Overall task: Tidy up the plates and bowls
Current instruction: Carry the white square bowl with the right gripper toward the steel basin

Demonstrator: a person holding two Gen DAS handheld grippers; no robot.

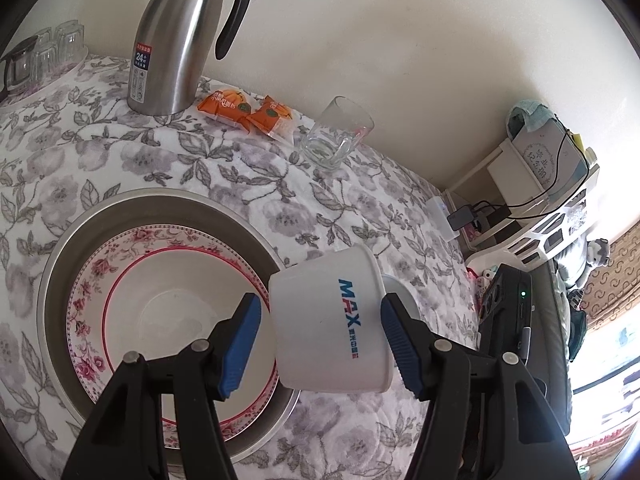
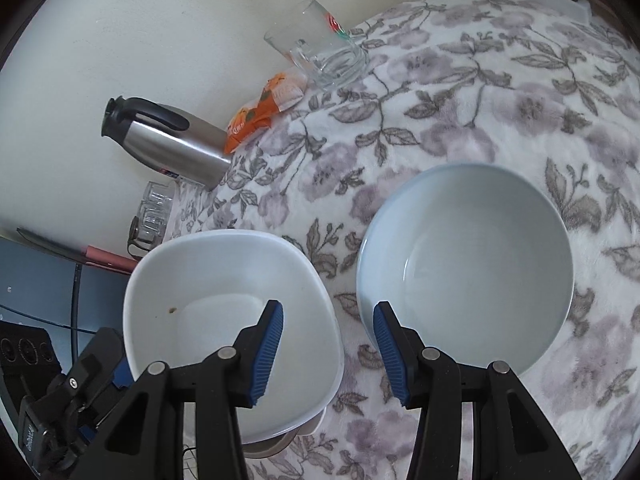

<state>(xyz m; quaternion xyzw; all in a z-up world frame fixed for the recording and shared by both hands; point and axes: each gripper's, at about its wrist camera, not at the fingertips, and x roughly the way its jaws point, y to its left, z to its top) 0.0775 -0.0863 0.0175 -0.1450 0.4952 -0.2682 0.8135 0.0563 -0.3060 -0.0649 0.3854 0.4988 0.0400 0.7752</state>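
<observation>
Over basin rim [image 1: 256,216]: left gripper [image 1: 320,344] fingers clamp MAX bowl [image 1: 328,320]; right gripper [image 2: 328,352] fingers apart.

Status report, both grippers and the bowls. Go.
Left gripper shut on MAX bowl, over floral plate. Right gripper open, empty, beside round bowl. Nothing in the way.

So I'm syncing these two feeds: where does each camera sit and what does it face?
Left wrist: on the left gripper, facing the MAX bowl and floral plate; own fingers show.
Right wrist: on the right gripper, facing two white bowls; own fingers show.
Shared: thermos, snack packets, glass mug.
</observation>
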